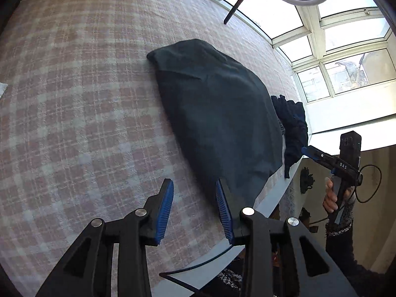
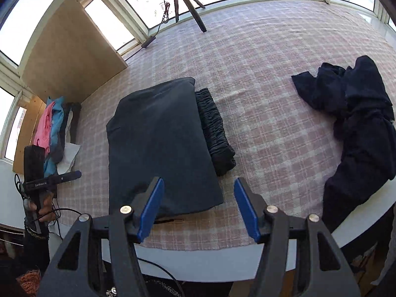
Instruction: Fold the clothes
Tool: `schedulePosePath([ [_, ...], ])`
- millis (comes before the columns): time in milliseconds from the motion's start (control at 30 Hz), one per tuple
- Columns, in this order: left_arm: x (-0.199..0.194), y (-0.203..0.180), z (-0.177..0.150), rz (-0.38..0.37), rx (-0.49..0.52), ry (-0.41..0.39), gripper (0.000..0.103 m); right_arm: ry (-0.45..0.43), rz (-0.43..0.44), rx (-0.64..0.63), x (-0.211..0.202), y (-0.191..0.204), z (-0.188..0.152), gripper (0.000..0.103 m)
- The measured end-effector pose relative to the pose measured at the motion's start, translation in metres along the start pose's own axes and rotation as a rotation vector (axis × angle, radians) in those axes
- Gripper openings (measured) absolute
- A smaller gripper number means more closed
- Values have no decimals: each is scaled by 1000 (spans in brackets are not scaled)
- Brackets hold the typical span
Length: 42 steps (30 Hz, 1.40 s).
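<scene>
Setting: sunlit glazed corner with a checked pink cloth [image 2: 259, 79] over the bench [image 2: 222, 255]; a tripod [image 2: 188, 2] stands at the far edge.
Folded garment: a dark grey-green garment [image 2: 160, 146] lies flat as a neat rectangle near my edge, its gathered waistband [image 2: 215, 131] showing along the right side; by that I take it for trousers.
Crumpled garment: a dark navy garment [image 2: 358, 128] lies bunched at the right, one end hanging over the bench edge.
Side stack: pink and blue clothes [image 2: 53, 128] lie piled at the left by a wooden board [image 2: 71, 49].
Left gripper [image 1: 194, 208]: jaws wide apart, nothing between them, hovering above the near end of the folded piece.
Right gripper [image 2: 199, 208]: jaws wide apart and empty, above the near right corner of the same piece.
Stage: I judge this fits either one more fold on the grey-green piece or that piece being finished.
Doing it well: if I fold again, I should pinch all layers at both near corners, lift evenly, and lay the edges square.
</scene>
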<state>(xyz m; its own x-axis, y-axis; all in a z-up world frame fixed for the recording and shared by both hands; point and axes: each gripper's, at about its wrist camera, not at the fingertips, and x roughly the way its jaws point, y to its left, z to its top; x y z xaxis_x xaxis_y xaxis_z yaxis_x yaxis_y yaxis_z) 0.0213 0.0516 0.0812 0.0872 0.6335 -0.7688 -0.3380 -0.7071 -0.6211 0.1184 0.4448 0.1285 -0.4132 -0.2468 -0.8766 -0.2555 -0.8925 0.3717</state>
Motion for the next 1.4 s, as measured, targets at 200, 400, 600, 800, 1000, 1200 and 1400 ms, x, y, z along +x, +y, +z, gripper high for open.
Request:
schedulePosePath([
  [200,56,-109,-1,96,219,34,34,0,29,84,34,-43,-10,58],
  [400,132,-198,-3,235,483,116,41,6,87,89,45,-65,-1,58],
  [600,177,-227,5,357,626,145,41,39,197,218,66,-86,8,58],
  [800,162,-213,16,339,574,114,39,67,271,324,80,-93,7,58],
  [1000,115,-183,17,345,486,21,39,67,316,363,89,-80,2,59],
  [1200,90,-148,22,248,368,-13,39,-2,381,436,80,-86,-5,59],
  [1400,130,-178,23,203,473,0,39,23,395,411,84,-83,-1,64],
])
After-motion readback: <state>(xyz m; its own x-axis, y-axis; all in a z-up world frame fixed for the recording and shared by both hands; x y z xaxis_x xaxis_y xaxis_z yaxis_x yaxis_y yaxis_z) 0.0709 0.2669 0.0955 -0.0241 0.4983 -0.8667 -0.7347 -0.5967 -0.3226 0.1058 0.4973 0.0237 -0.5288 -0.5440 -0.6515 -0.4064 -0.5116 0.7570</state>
